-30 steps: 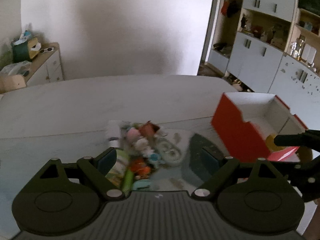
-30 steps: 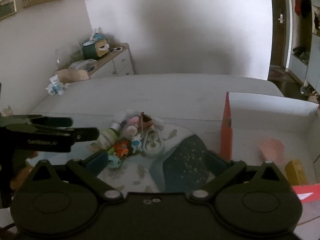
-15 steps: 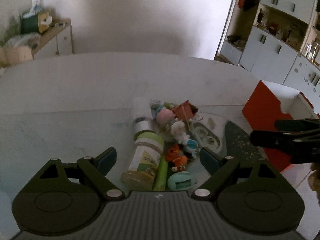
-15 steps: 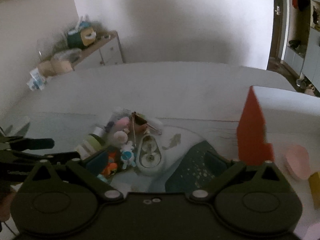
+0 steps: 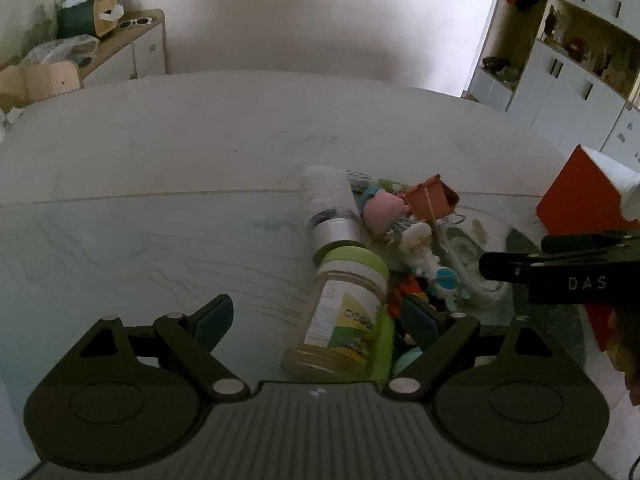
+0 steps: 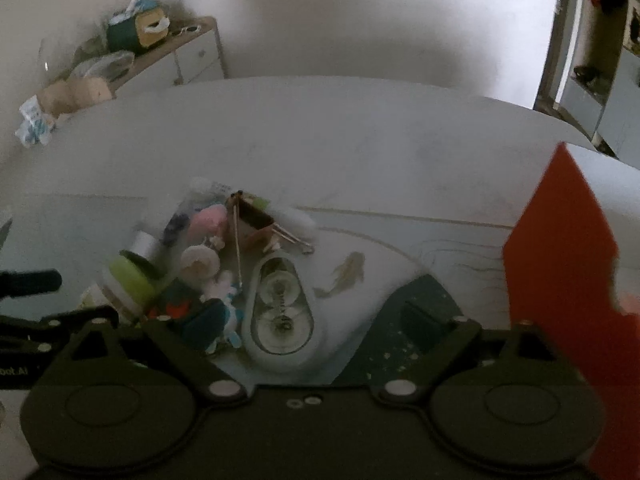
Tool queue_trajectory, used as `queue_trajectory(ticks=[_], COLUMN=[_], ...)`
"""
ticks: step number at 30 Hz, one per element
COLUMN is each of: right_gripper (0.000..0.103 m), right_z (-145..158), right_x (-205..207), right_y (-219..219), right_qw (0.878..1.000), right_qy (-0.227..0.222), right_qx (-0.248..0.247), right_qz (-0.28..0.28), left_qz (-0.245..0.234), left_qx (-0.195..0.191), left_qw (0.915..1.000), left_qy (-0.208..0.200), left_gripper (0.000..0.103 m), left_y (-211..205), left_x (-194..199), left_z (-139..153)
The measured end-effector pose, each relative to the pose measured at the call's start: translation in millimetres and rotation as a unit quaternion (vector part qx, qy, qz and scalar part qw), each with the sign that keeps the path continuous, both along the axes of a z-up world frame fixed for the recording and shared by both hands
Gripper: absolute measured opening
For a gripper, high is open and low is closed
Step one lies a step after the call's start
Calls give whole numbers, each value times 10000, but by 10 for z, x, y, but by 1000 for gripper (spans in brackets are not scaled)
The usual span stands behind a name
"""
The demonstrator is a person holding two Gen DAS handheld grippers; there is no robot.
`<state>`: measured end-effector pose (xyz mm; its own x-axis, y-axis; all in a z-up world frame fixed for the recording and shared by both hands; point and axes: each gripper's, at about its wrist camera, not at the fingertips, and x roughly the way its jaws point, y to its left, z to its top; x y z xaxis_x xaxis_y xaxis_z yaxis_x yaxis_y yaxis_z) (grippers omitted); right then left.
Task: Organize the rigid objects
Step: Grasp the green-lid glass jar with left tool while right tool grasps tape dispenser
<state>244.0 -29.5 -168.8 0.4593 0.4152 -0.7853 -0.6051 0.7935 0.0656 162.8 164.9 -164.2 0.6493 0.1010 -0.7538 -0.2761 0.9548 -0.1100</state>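
A pile of small things lies on the pale table. It holds a clear jar with a green lid, a white bottle with a silver cap, a pink pig toy, a small brown box and a white oval case. My left gripper is open and low over the pile, with the jar lying between its fingers untouched. My right gripper has its jaws closing. The oval case lies between them, and the pads are clear of it. The right gripper also shows from the side.
A red box with a white inside stands at the right, close to my right gripper. A patterned mat with a dark teal part lies under the pile. A low cabinet stands at the back left, and shelves fill the right wall.
Both grippers have come down and closer to the pile. The jar now lies between the left fingers. The right view has swung left, so the red box sits at its right edge.
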Motion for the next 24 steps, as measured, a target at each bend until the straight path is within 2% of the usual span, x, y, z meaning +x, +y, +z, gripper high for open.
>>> queue_trajectory(ticks=[6,12,17,19,20,24], right_gripper=[80,77,76,69,57,56], right_z=[-72,-87,-100,-85,-62,-32], right_x=[89,79,99,99,93,28], right_y=[56,111,99,118,122,195], right_qw=[9999,9998,9998,9997,9995,9981], right_qy=[83,60,79,142,202,-49], right_qx=[-136,-183,-147,-127,-96,-391], right_qz=[-37,80,82,126,202,467], left_qz=[-89,-219,-243,-260,-275,-289], left_qx=[156,276,226,231,227,170], left_qw=[9998,9994,9994,9994,9994,9994], left_qy=[-27,-29,-22,-24,-30,-42], left_gripper=[91,91,90,90,90,87], left_y=[-17,-48,-29,-38,-40,-43], left_x=[55,102,116,119,122,121], left_z=[-52,-101,-123,-132,-135,-140])
